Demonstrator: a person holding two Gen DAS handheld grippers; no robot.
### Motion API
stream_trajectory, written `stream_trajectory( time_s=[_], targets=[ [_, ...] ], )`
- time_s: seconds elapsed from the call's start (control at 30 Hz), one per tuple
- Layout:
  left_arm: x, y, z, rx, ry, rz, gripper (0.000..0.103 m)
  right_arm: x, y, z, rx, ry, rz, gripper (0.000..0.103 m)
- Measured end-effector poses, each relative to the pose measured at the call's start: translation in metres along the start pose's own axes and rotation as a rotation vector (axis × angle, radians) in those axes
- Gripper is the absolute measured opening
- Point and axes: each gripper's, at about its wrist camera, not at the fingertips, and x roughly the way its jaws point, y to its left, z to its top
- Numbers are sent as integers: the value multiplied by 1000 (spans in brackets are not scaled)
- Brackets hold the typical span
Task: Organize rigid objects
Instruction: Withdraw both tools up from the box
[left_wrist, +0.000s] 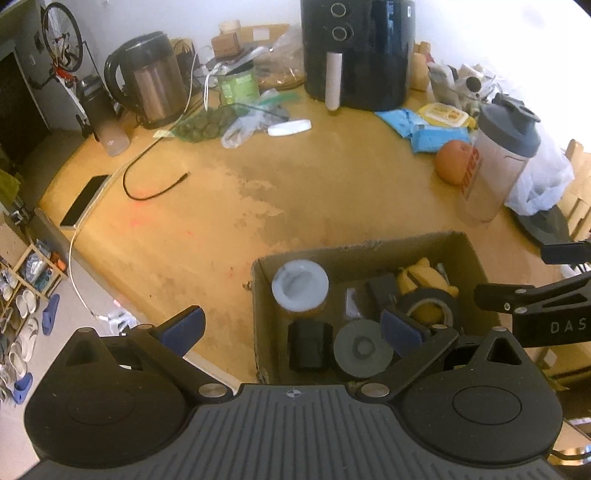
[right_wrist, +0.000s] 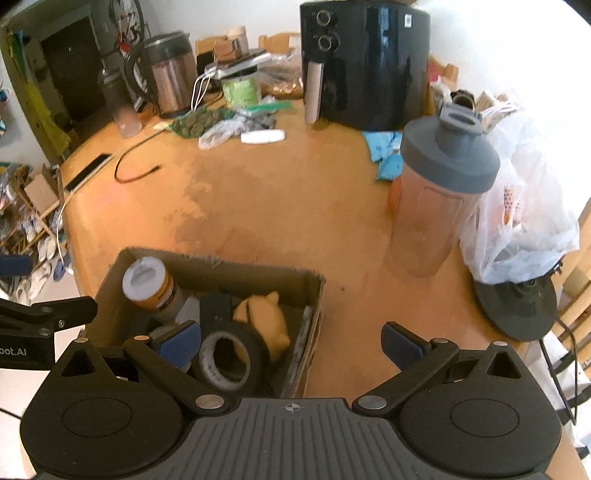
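Jar (left_wrist: 300, 285), tape roll (left_wrist: 430, 303) in box (left_wrist: 365, 251); shaker (left_wrist: 495, 162) perhaps right behind.

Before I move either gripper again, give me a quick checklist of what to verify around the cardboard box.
1. Left gripper open and empty: ok.
2. Right gripper open and empty: ok.
3. Cardboard box upright on the table: ok.
4. Tape roll, yellow toy and white-lidded jar inside the box: ok.
5. Room left in the box: cannot tell.
6. Shaker bottle still outside the box: not ok.
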Motion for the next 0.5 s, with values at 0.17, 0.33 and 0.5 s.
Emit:
stream_trajectory(
  time_s=[0.17, 0.33, 0.5],
  targets=[
    [3, 2, -5, -7, 61, 5, 103, 1, 8, -5, -14, 69, -10, 103],
    [4, 7, -11, -38, 115, -28, 103, 3, 15, -11, -17, 145, -15, 103],
    [13, 11, -16, -65, 188, -41, 103, 5, 18, -18, -28, 197, -23, 103]
  ],
)
